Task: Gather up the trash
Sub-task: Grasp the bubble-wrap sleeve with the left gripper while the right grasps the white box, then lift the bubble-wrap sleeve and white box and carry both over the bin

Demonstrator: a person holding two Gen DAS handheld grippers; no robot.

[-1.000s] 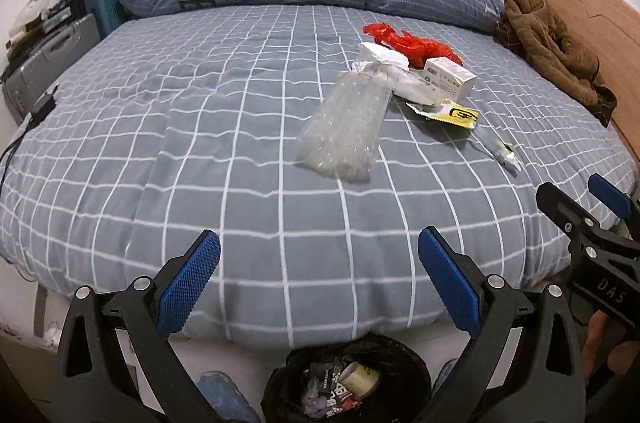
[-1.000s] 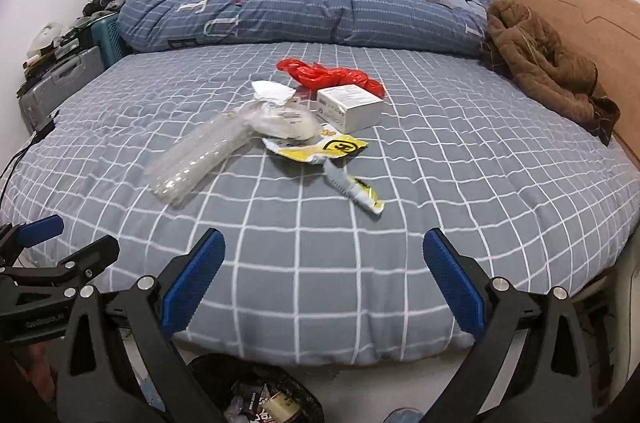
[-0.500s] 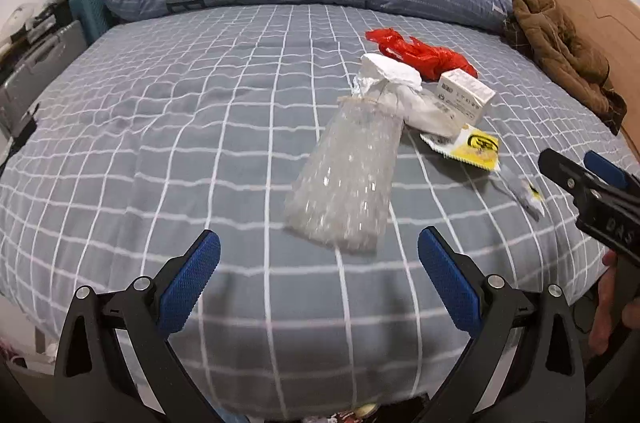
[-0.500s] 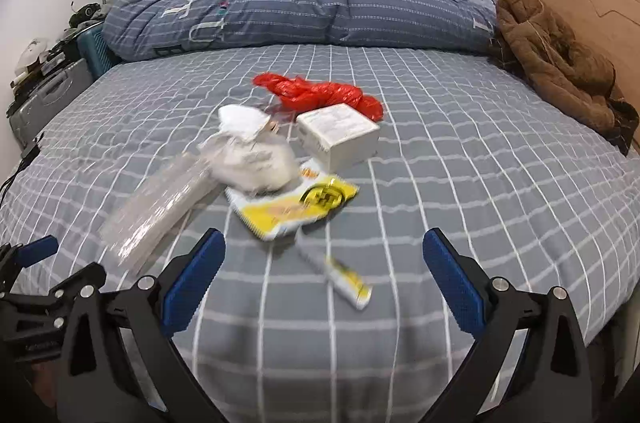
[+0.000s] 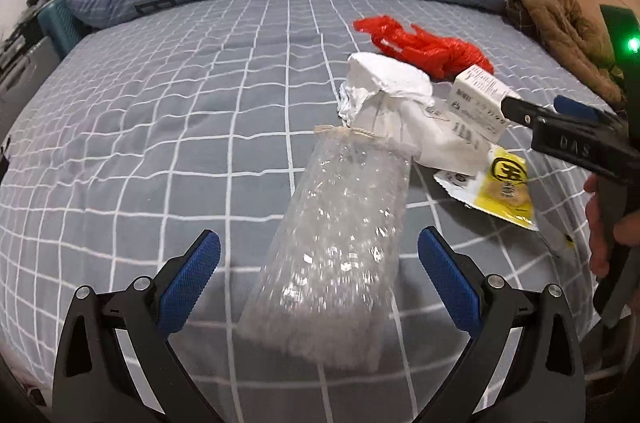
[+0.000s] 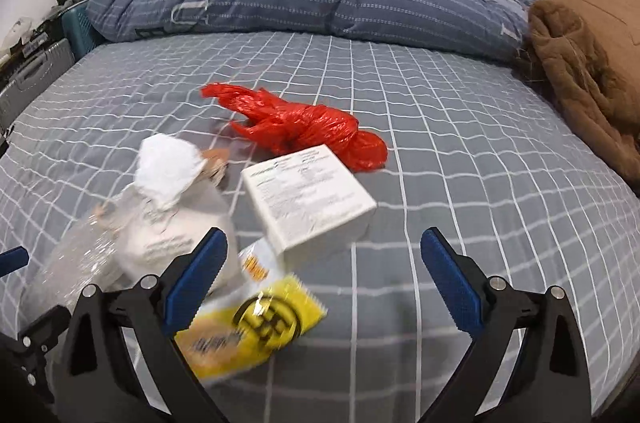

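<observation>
Both grippers have moved in over the bed (image 5: 160, 111), the bin now out of view. The left gripper (image 5: 318, 277), jaws spread and empty, straddles the bubble-wrap bag (image 5: 340, 243). The right gripper (image 6: 322, 277), also agape, nears the white box (image 6: 308, 195) beside it; the red bag (image 6: 304, 125) lies beyond.

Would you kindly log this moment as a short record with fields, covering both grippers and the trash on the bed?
surface: bed, grey checked cover
left gripper: open, fingers either side of the bubble wrap bag, not touching
right gripper: open, holding nothing, facing the white box
other trash: red plastic bag, crumpled white paper, yellow sachet
collected so far: cannot tell; no bin in view
</observation>
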